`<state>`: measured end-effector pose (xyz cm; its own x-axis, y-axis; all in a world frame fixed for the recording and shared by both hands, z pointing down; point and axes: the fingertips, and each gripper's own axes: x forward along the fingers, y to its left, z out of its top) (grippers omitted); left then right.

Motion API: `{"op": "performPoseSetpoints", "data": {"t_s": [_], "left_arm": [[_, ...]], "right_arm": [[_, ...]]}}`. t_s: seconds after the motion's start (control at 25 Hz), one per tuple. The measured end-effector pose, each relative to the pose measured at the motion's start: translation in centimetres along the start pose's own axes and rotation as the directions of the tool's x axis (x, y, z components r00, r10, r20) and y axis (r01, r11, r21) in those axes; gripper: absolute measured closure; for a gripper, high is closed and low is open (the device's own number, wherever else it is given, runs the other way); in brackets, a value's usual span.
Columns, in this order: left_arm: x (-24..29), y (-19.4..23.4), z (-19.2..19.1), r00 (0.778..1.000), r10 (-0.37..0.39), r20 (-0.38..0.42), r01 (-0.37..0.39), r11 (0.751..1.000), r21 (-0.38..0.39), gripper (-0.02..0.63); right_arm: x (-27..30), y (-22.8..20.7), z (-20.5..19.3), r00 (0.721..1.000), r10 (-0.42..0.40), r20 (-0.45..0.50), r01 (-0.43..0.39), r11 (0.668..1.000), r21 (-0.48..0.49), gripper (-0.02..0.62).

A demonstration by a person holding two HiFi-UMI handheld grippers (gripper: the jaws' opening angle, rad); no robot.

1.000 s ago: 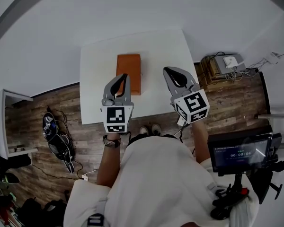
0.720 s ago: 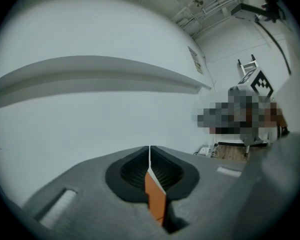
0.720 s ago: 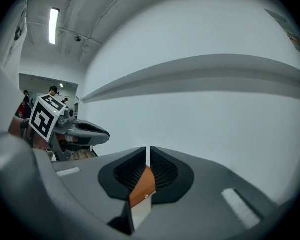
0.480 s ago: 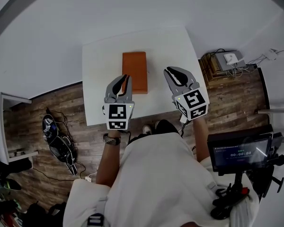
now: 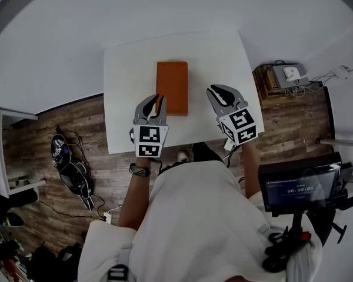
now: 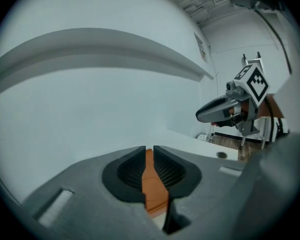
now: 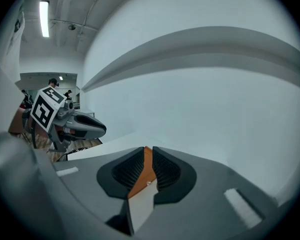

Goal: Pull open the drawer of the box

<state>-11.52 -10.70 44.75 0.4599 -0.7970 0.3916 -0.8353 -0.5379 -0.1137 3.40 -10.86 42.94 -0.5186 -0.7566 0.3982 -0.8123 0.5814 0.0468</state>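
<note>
An orange box [image 5: 172,87] lies lengthwise on the white table [image 5: 123,98]; its drawer front cannot be made out from above. My left gripper [image 5: 156,100] hovers at the box's near left corner, its jaws a narrow slit apart and empty. The box [image 6: 152,184] shows through that slit past the left gripper [image 6: 149,151]. My right gripper [image 5: 216,90] hangs over bare table to the right of the box, apart from it. Its jaws are opening with nothing between them; through the right gripper [image 7: 147,151] I see the box [image 7: 140,176] beyond.
The table stands against a white wall, on a wood floor. A screen on a stand [image 5: 297,188] is at my right. Cables and gear [image 5: 70,169] lie on the floor at the left, and a crate with devices [image 5: 282,78] sits right of the table.
The person has stepped closer to the table, so table and box sit lower and further right in the head view. Both grippers stay near the table's front edge beside the box.
</note>
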Motion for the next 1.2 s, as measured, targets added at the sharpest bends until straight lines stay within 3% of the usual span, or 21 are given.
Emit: {"op": "performPoseSetpoints", "data": {"t_s": [0.32,0.68,0.96,1.2], "left_arm": [[4.9,1.6,-2.4,0.997,0.004,-0.071,-0.006,1.0,-0.03,0.552],[7.8,1.5,-5.6,0.987,0.005,-0.158,-0.016,0.998,-0.067,0.552],[9.3,0.9,-7.8,0.973,-0.01,-0.229,-0.009,0.997,-0.082,0.552],[13.9,2.2,-10.6,0.954,-0.036,-0.297,0.002,0.993,-0.114,0.549]], "right_arm": [[5.7,-1.8,-4.0,0.988,0.097,-0.118,-0.099,0.995,-0.009,0.537],[8.8,-2.4,-6.8,0.968,0.17,-0.186,-0.173,0.985,0.0,0.534],[10.5,-2.4,-9.4,0.943,0.219,-0.249,-0.223,0.975,0.013,0.529],[15.5,-3.9,-12.9,0.904,0.272,-0.33,-0.275,0.961,0.04,0.522]]}}
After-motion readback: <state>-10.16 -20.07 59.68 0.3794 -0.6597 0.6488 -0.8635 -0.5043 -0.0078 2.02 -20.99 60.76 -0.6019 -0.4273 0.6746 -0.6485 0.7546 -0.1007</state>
